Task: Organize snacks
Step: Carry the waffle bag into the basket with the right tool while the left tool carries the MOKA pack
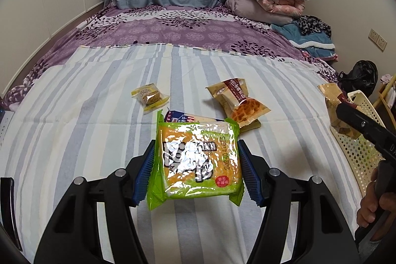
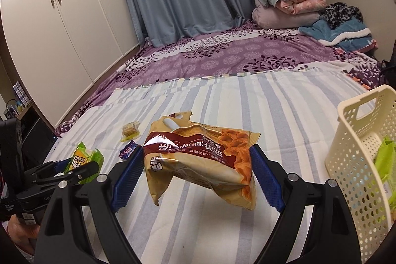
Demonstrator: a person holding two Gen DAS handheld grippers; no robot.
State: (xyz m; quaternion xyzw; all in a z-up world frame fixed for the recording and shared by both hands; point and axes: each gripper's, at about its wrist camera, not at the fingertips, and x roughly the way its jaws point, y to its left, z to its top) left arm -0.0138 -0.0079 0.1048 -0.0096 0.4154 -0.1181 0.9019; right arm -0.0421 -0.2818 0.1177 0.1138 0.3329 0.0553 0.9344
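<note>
Striped sheet covers the near bed, cream basket at 3 o'clock in the right view with a green pack inside. Right gripper is clamped on a brown waffle bag, lifted off the sheet; left gripper pinches a green noodle pack between its blue pads, also lifted. On the sheet at 12 in the left view: second waffle bag, blue packet just behind the noodle pack, small yellow snack at 11
</note>
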